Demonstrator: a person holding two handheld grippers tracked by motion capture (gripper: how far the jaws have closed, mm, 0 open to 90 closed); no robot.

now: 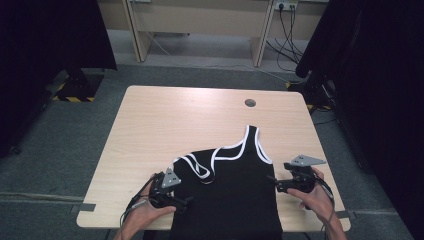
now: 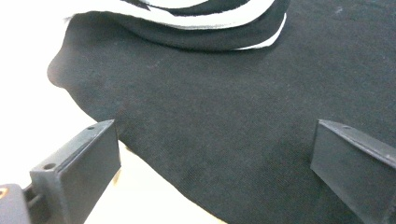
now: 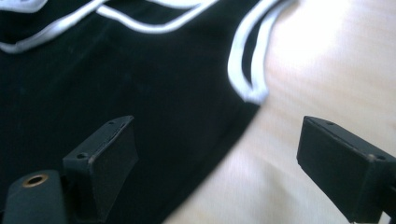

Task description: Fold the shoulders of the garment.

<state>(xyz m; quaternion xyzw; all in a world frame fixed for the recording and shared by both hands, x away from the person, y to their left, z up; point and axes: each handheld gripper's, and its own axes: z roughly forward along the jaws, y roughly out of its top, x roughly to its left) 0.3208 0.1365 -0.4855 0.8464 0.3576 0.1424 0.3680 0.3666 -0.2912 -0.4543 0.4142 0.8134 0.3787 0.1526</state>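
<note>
Black tank top (image 1: 232,192) flat between left gripper (image 1: 181,202) and right gripper (image 1: 276,183).

Light wooden table (image 1: 150,130) beneath the grippers, round cable hole (image 1: 250,103) far ahead (near its back edge), black curtains (image 1: 380,75) flanking, cables (image 1: 287,30) beyond, grey floor (image 1: 50,150).

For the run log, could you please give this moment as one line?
black tank top: flat on table | left hand-held gripper: open | right hand-held gripper: open

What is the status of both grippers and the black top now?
Left gripper open at top's left edge. Right gripper open at right edge. Black tank top flat on table, unheld. Nothing in the way.
</note>
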